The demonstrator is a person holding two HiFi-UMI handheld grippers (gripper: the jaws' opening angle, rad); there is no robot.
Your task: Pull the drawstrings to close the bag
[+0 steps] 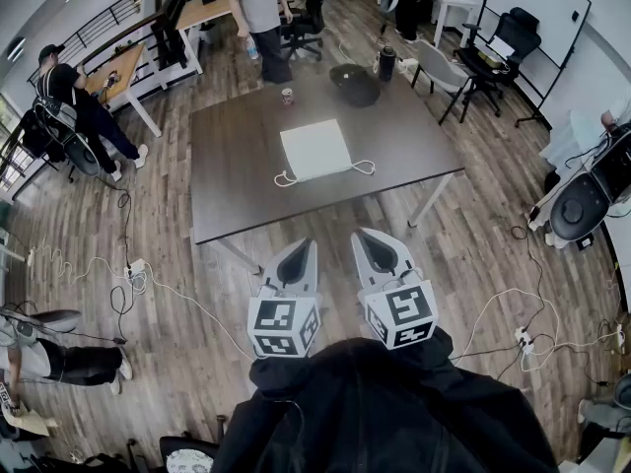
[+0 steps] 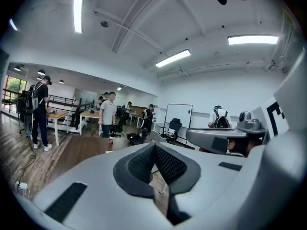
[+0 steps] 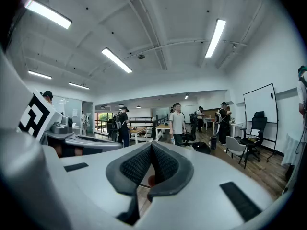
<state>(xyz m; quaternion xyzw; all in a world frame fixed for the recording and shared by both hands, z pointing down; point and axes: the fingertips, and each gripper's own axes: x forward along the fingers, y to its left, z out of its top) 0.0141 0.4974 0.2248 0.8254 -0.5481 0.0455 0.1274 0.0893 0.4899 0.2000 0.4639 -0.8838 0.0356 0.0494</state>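
Observation:
A flat white drawstring bag (image 1: 315,149) lies in the middle of the dark table (image 1: 237,156). One white cord loop (image 1: 286,178) lies at its near left corner, another cord loop (image 1: 363,167) at its near right. Both grippers hang in front of the person's body, short of the table's near edge and well apart from the bag. My left gripper (image 1: 302,248) is shut with nothing in it; in its own view the left gripper (image 2: 154,147) shows its dark pads meeting. My right gripper (image 1: 370,239) is shut and empty too, and the right gripper (image 3: 151,145) points level across the room.
At the table's far side sit a black rounded object (image 1: 355,84), a red cup (image 1: 287,96) and a dark bottle (image 1: 386,62). A person (image 1: 261,8) stands beyond the table. Chairs (image 1: 449,72) stand at the far right. White cables (image 1: 148,284) trail over the wooden floor.

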